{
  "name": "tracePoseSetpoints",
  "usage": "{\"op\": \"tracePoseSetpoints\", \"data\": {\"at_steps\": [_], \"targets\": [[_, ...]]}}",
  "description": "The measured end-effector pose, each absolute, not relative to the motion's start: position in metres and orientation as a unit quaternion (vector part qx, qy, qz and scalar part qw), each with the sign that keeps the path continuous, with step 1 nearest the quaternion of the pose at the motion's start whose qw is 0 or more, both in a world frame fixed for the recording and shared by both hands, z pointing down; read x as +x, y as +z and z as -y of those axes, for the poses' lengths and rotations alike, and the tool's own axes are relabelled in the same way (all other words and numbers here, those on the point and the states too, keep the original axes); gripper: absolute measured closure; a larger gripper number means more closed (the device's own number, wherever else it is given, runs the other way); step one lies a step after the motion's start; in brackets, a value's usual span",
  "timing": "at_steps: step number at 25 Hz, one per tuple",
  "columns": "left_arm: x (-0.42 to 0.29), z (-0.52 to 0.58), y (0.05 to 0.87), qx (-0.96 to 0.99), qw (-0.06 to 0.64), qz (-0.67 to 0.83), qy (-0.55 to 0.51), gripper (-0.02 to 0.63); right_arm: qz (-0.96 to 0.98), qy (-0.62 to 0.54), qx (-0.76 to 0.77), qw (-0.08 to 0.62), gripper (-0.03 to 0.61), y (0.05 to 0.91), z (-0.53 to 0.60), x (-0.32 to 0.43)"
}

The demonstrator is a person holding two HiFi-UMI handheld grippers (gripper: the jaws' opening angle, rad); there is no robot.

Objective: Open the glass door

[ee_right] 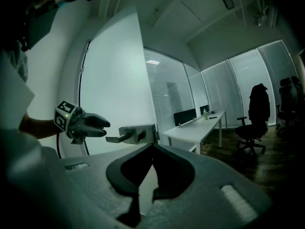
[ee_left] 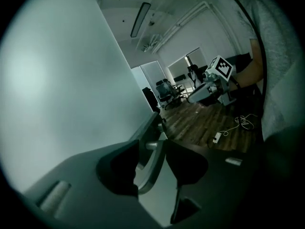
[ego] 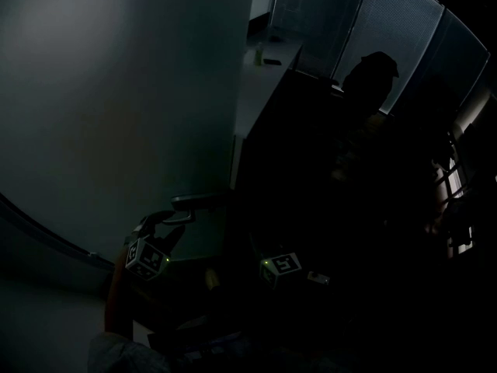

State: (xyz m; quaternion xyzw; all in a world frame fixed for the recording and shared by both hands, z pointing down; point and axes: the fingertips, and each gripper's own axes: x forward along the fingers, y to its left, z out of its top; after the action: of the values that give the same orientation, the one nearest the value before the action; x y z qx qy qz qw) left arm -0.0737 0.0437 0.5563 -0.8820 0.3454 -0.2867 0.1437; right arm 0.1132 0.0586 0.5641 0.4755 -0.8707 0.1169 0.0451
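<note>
The frosted glass door (ego: 116, 115) fills the left of the dark head view, and its metal lever handle (ego: 194, 202) sticks out at the door's edge. My left gripper (ego: 172, 225) hovers just left of and below the lever's end. In the left gripper view its jaws (ee_left: 152, 143) stand apart, with the lever handle (ee_left: 150, 171) showing in the gap and no pad pressing on it. The right gripper view shows the left gripper (ee_right: 106, 129) just clear of the handle (ee_right: 131, 135). My right gripper (ee_right: 152, 147) has its tips together and holds nothing. It points at the door's edge.
Past the door edge stands a white desk (ee_right: 200, 128), with an office chair (ee_right: 252, 123) draped in a dark jacket beside it. Blinds cover the far windows. A power strip (ee_left: 217, 137) and a cable lie on the wooden floor.
</note>
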Motion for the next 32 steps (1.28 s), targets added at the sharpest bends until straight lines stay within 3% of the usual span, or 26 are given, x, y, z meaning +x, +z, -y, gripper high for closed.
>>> {"op": "tracePoseSetpoints", "data": {"at_steps": [12, 22, 32], "targets": [[-0.048, -0.067, 0.517, -0.893, 0.081, -0.421, -0.137, 0.518, 0.869, 0.120, 0.479, 0.036, 0.577, 0.563, -0.074, 0.115], [-0.032, -0.086, 0.515, -0.889, 0.041, -0.449, -0.080, 0.591, 0.869, 0.117, 0.479, 0.033, 0.577, 0.559, -0.079, 0.113], [-0.026, -0.108, 0.511, -0.881, 0.024, -0.470, -0.046, 0.611, 0.874, 0.110, 0.472, 0.025, 0.577, 0.547, -0.090, 0.111]]}}
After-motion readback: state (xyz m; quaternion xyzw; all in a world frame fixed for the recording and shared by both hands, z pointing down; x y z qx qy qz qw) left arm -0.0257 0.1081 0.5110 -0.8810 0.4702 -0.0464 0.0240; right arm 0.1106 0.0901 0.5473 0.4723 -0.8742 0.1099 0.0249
